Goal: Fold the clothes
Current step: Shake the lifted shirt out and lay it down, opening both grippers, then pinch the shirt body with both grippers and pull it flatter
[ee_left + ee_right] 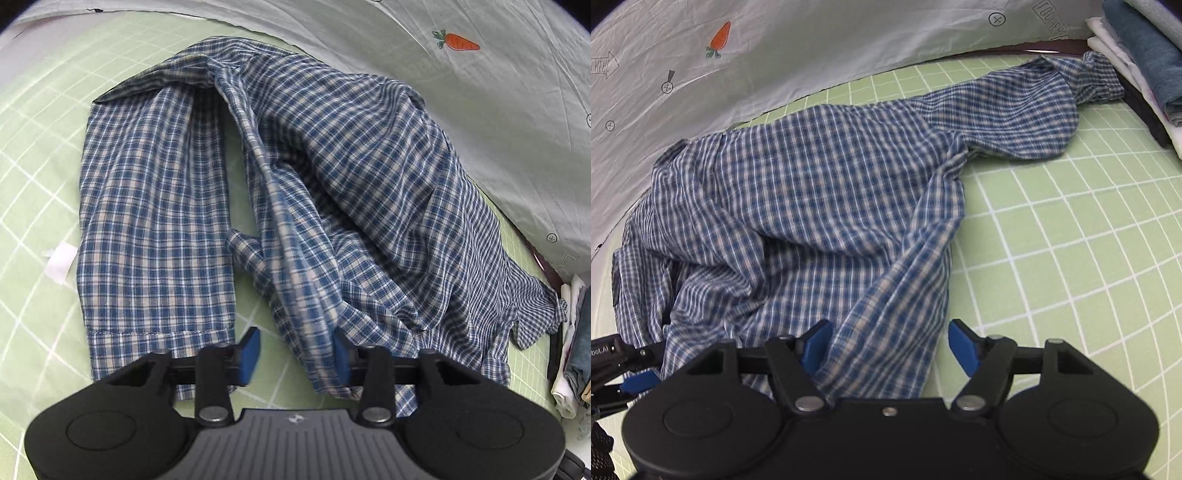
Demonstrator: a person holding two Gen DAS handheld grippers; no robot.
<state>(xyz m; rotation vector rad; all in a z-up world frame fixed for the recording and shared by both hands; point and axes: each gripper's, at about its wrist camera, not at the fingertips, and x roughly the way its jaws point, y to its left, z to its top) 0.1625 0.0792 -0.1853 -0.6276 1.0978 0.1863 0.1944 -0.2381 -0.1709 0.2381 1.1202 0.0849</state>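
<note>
Plaid shirt [303,177] bunched directly ahead, hem lying between both claws: left gripper [297,356] and right gripper [888,350] spread apart, unclamped.

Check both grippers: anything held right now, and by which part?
Nothing is held. The left gripper and right gripper are both open, each with the hem edge of the plaid shirt lying between its pads, unclamped.
</note>
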